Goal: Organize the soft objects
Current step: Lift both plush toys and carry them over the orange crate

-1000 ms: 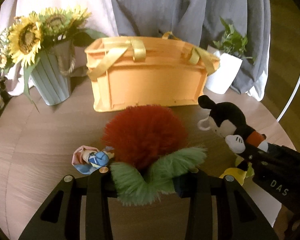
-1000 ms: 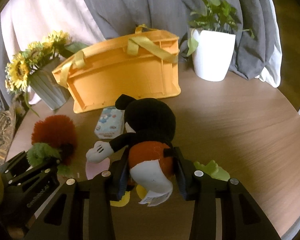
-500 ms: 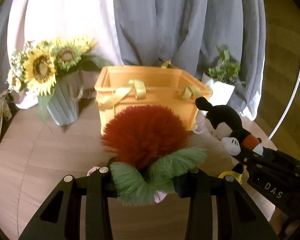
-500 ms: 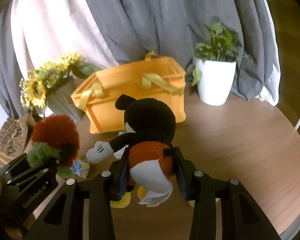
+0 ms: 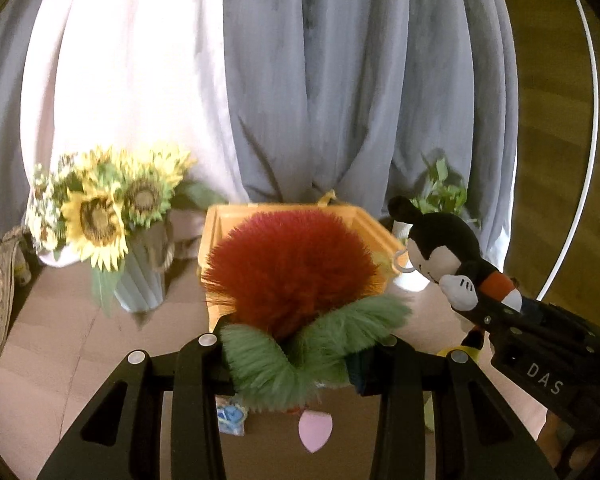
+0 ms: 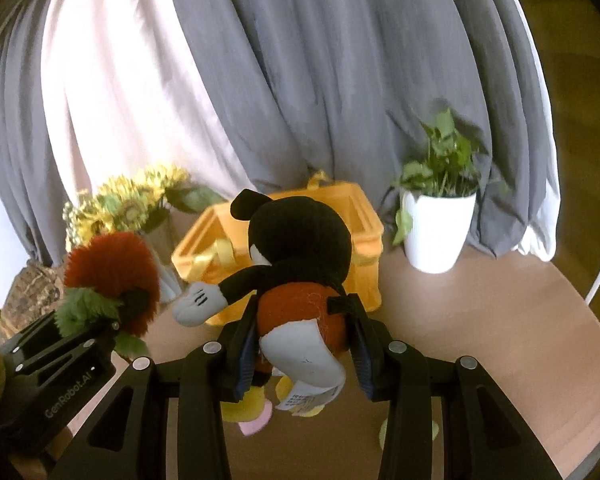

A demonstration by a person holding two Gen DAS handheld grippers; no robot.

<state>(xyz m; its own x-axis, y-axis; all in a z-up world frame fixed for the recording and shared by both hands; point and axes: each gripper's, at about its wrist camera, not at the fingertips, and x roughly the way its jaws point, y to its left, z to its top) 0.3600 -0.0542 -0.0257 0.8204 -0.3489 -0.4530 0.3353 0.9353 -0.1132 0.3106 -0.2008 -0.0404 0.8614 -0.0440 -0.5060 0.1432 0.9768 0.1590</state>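
My left gripper (image 5: pixel 296 356) is shut on a fluffy red strawberry plush (image 5: pixel 292 276) with green leaves, held high in front of the orange basket (image 5: pixel 216 220). It also shows in the right wrist view (image 6: pixel 112 276). My right gripper (image 6: pixel 300 332) is shut on a black mouse plush (image 6: pixel 304 248) in red shorts, held up before the basket (image 6: pixel 364 208). The mouse also shows in the left wrist view (image 5: pixel 444 248), to the right of the strawberry.
A sunflower vase (image 5: pixel 140 280) stands left of the basket and a white plant pot (image 6: pixel 436 236) to its right on the round wooden table (image 6: pixel 500 320). Small soft items lie below the grippers: a pink one (image 5: pixel 315 432), a blue one (image 5: pixel 230 418). Curtains hang behind.
Both grippers have risen well above the table with their plush toys. The basket now appears lower and farther, with its open top in view.
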